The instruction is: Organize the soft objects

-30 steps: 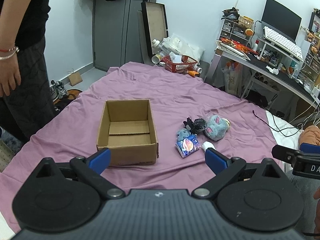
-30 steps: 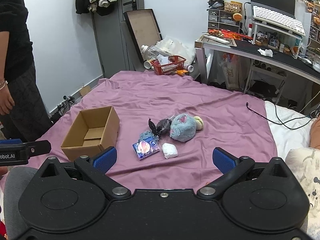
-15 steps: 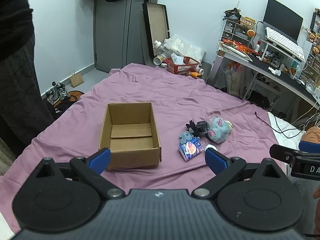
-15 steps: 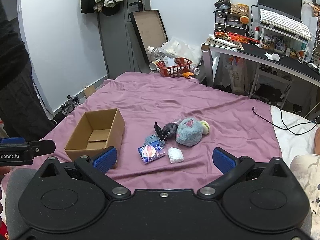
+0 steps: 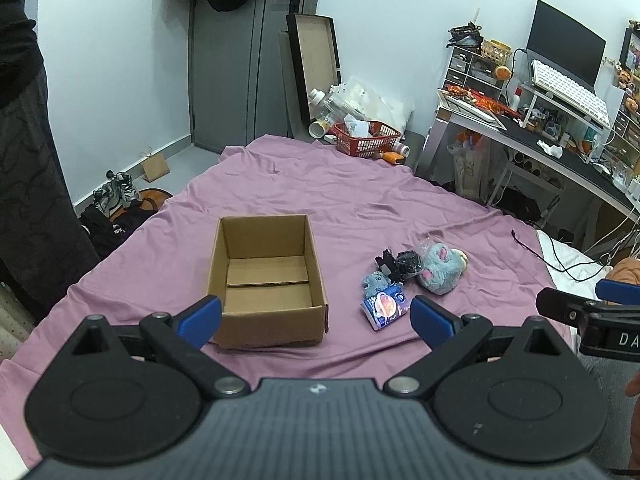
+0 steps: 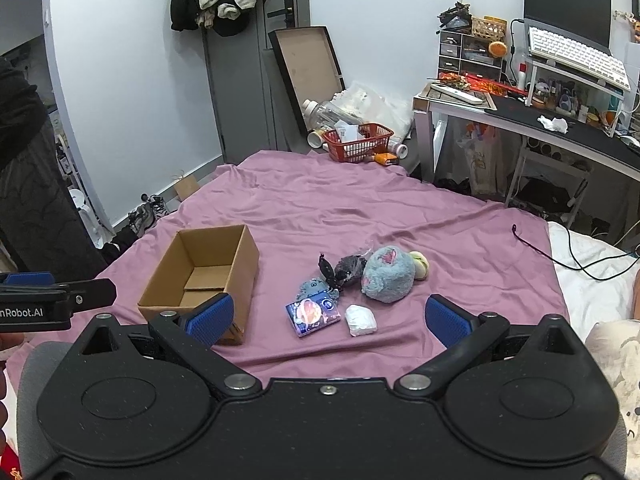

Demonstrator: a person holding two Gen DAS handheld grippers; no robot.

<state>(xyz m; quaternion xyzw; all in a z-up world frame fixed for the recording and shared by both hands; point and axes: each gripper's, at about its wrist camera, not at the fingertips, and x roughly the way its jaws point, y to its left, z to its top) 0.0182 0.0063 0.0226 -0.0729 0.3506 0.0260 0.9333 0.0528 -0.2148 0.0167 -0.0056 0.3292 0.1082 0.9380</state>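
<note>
Both cameras now sit a little farther back and higher than a second ago, so the cardboard box (image 5: 266, 280) and the soft things look smaller on the purple bedsheet (image 5: 360, 196), and the person in dark clothes (image 5: 24, 140) at the left no longer shows a bare hand. On the bed, the box stands open and empty, its flaps folded flat on the bottom. To its right lies a loose cluster: a blue-grey plush toy (image 6: 386, 278) with a pink patch, a yellowish ball (image 6: 420, 265) touching its far side, a black crumpled bundle (image 6: 348, 268) just beside it, a small grey-blue plush (image 6: 316, 289), a flat printed packet (image 6: 313, 316) nearest the box, and a white wad (image 6: 361, 319) just right of the packet. All of them rest on the sheet, outside the box. The left gripper (image 5: 316, 314) hangs in front of the box with its blue fingers (image 5: 200, 316) wide apart and nothing between them. The right gripper (image 6: 328, 318) hangs before the cluster, its fingers (image 6: 448, 320) likewise spread wide and holding nothing. Beyond the bed stand a red basket (image 5: 366, 138) and a cluttered tabletop (image 6: 568, 136) with a keyboard and monitor.
</note>
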